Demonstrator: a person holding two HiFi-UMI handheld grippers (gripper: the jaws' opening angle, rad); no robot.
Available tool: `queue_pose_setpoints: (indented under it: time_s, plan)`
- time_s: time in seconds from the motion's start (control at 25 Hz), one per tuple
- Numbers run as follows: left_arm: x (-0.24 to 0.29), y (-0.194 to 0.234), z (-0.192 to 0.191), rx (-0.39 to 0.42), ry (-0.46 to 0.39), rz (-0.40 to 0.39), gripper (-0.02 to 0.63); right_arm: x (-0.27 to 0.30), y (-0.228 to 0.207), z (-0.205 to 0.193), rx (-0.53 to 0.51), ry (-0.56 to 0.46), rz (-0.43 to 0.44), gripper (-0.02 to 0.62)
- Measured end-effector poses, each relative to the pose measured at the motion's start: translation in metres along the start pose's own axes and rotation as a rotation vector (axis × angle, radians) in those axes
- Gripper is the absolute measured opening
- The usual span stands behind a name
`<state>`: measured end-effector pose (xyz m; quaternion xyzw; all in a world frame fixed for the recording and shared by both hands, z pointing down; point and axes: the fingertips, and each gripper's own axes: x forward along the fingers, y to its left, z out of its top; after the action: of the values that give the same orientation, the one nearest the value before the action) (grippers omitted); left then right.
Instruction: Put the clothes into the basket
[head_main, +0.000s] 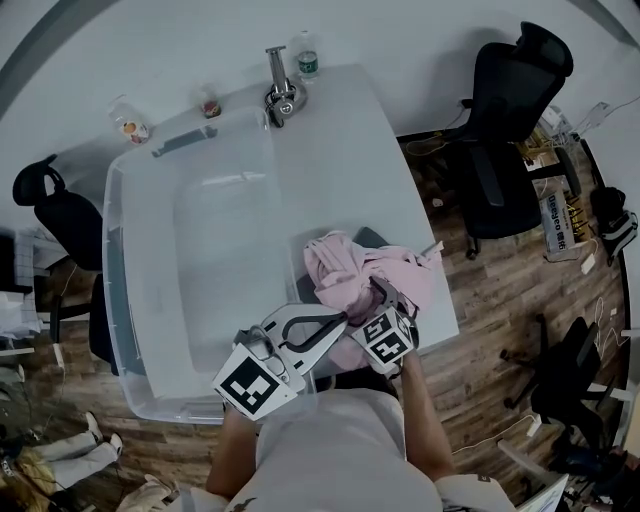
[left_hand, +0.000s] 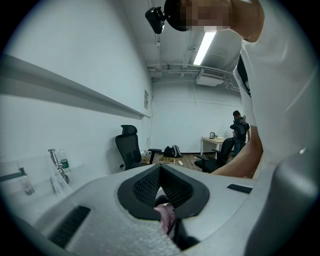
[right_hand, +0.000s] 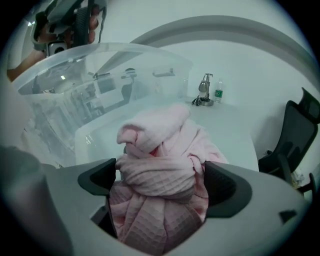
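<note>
Two grippers on my feed: right gripper (right_hand: 162, 182) spread wide around the pink clothes (head_main: 365, 270) — heaped near-right on the table (head_main: 380, 150), beside the clear basket (head_main: 118, 300); left gripper (left_hand: 160, 172) pressed together.

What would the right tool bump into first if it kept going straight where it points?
The pink clothes. The bundle already sits between the open jaws of the right tool and fills the gap. Past it there is probably only the white table.

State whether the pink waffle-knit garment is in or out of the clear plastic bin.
Out. The pink waffle-knit garment lies on the white table beside the clear plastic bin, which holds no cloth.
</note>
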<state>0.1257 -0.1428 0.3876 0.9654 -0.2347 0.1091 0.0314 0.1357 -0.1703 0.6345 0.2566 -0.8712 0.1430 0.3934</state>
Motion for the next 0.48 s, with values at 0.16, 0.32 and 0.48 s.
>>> queue_pose_setpoints:
  time_s: [0.16, 0.32, 0.48]
  plan:
    - [0.0003, 0.0003, 0.0006, 0.006, -0.003, -0.002, 0.005, 0.0078, -0.0035, -0.0043, 0.014, -0.003, -0.024, 0.529]
    - [0.0000, 0.0005, 0.0002, 0.010, -0.002, -0.004, 0.005, 0.0119, -0.0032, -0.0050, 0.024, -0.001, -0.018, 0.515]
    - [-0.0001, -0.0004, 0.0004, 0.013, -0.008, -0.007, 0.005, 0.0104, -0.0040, -0.0064, 0.028, 0.005, -0.025, 0.444]
